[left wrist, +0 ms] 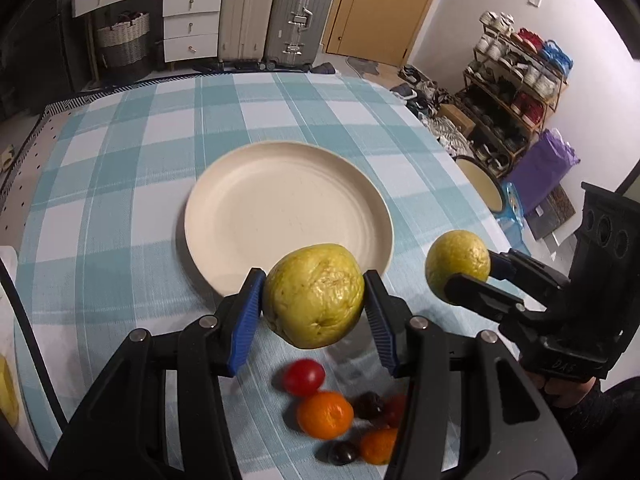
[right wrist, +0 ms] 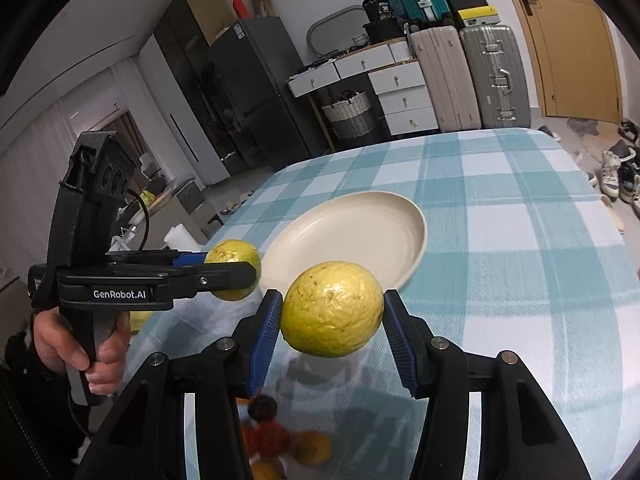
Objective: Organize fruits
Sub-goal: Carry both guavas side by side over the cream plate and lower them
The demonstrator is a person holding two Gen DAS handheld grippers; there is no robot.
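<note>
each gripper clamps a yellow-green guava between its blue pads: left gripper [left wrist: 314, 298] its guava [left wrist: 314, 296], right gripper [right wrist: 332, 312] its guava [right wrist: 332, 309], above the checked tablecloth [left wrist: 120, 184] just short of the cream plate [left wrist: 280, 200].

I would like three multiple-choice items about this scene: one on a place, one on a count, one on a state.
1. Where do the small fruits lie?
A. on the plate
B. on the tablecloth near the hand-held grippers
C. on the floor

2. How many yellow-green fruits are held?
A. one
B. two
C. three

3. What is the plate's state?
A. empty
B. full
C. upside down

Key:
1 B, they rest on the tablecloth.
2 B, the left hand-held gripper clamps one yellow-green fruit and the right hand-held gripper another.
3 A, the plate holds nothing.
</note>
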